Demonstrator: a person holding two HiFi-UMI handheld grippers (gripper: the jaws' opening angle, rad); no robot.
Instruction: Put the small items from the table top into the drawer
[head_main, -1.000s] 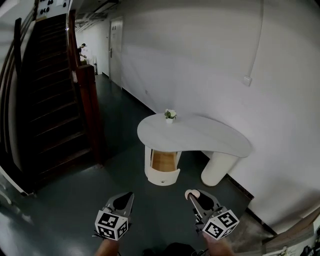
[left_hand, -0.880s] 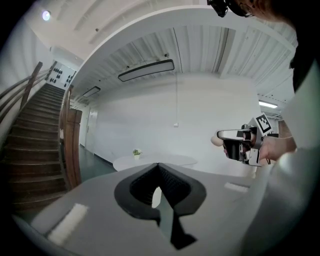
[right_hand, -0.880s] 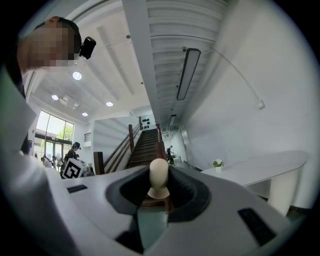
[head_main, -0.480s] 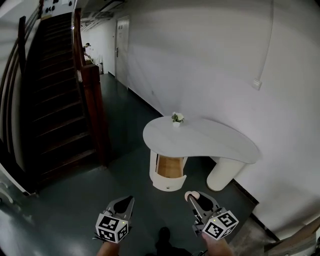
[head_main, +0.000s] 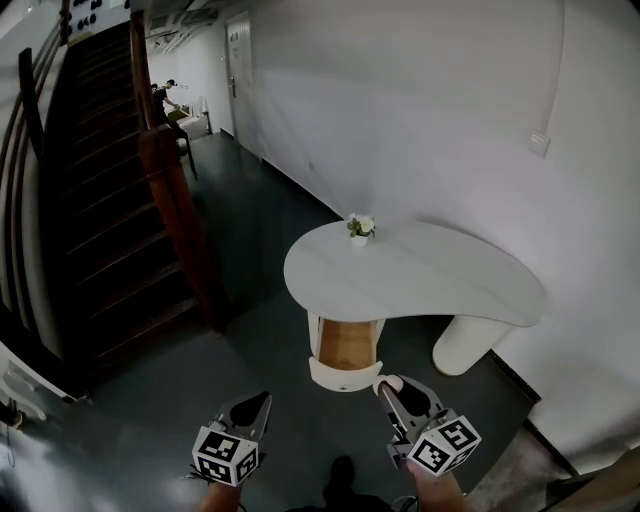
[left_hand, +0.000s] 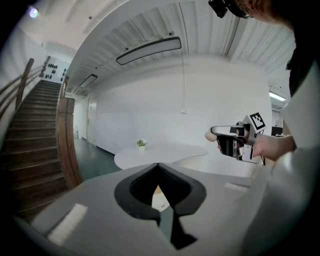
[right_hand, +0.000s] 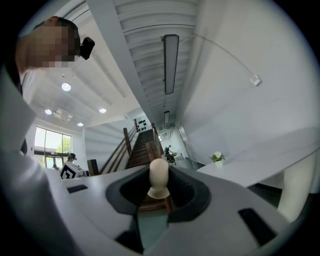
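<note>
A white kidney-shaped table (head_main: 430, 285) stands against the wall ahead, its wood-lined drawer (head_main: 347, 347) pulled open under the top. A small potted plant (head_main: 360, 227) sits on the far edge of the top. My right gripper (head_main: 391, 389) hovers in front of the drawer, shut on a small beige knob-shaped item (head_main: 387, 383). That item (right_hand: 159, 177) stands upright between the jaws in the right gripper view. My left gripper (head_main: 254, 405) is held low to the left, shut and empty, its tips meeting in the left gripper view (left_hand: 158, 166).
A dark wooden staircase (head_main: 90, 200) with a newel post (head_main: 165, 190) rises at the left. The table's round white leg (head_main: 468, 345) stands at the right by the wall. The dark floor runs into a corridor with a distant person (head_main: 165, 92).
The table and open drawer have come nearer and shifted right in the head view. Both grippers keep the same pose, and the beige item stays held.
</note>
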